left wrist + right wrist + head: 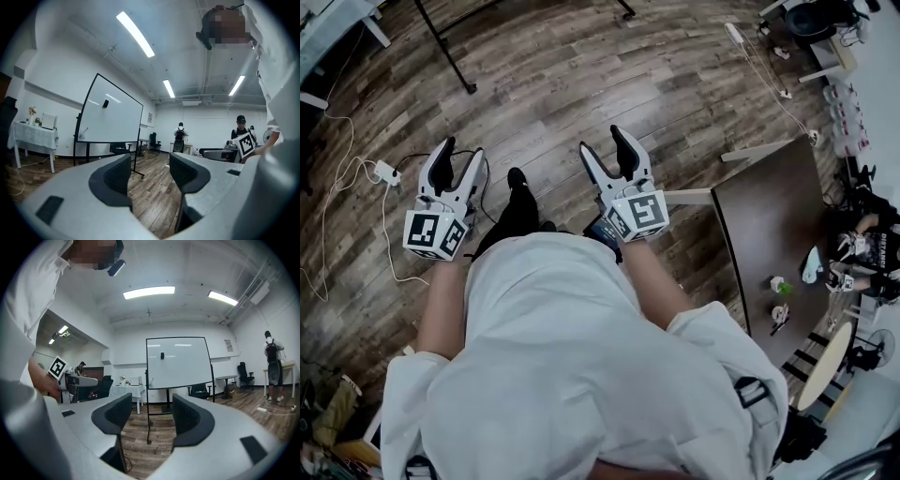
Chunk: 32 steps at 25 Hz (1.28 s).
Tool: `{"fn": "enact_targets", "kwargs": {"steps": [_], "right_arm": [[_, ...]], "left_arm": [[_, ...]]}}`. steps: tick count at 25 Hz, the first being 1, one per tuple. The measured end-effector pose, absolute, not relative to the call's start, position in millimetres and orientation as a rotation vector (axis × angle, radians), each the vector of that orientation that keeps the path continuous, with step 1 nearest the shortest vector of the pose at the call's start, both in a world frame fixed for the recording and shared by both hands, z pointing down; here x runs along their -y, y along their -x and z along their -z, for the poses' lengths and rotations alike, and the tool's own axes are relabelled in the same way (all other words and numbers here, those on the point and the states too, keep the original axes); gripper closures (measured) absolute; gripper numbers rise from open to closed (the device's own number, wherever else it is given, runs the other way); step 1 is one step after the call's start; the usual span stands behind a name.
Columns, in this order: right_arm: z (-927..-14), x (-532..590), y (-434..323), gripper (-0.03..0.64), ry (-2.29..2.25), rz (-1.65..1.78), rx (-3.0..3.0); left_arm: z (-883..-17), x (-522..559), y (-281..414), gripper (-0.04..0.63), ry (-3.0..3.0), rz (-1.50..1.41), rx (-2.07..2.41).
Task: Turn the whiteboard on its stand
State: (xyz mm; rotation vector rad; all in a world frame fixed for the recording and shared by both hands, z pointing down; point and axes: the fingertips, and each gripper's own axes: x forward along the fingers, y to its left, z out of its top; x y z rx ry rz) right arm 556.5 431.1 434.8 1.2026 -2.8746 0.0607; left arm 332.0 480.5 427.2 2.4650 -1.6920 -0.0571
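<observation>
Head view: the left gripper and right gripper hang over the wood floor, both with jaws apart and empty.

Left gripper view: the whiteboard sits on its wheeled stand, and this gripper is well short of it, off to its right.

Right gripper view: this gripper faces the whiteboard squarely, also well apart from it.

The step in hand looks like the approach. The next move probably calls for closing in and gripping the board's edge.
</observation>
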Motion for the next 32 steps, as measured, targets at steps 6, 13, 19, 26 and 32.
{"fn": "enact_targets", "kwargs": {"steps": [6, 13, 19, 26, 32], "right_arm": [[-437, -398, -560, 0.359, -1.248, -0.070, 2.854], [-445, -333, -552, 0.359, -1.272, -0.106, 2.821], [-441, -265, -513, 0.359, -1.275, -0.119, 2.823], [-424, -168, -450, 0.364, -1.290, -0.062, 2.843], [-416, -103, -409, 0.364, -1.270, 0.000, 2.834]], "left_arm": [[-429, -446, -323, 0.353, -2.479, 0.092, 1.692], [-435, -379, -307, 0.353, -2.460, 0.122, 1.681], [-432, -315, -270, 0.353, -2.448, 0.119, 1.680], [-432, -221, -213, 0.353, -2.454, 0.129, 1.673], [-433, -156, -177, 0.353, -2.465, 0.162, 1.668]]}}
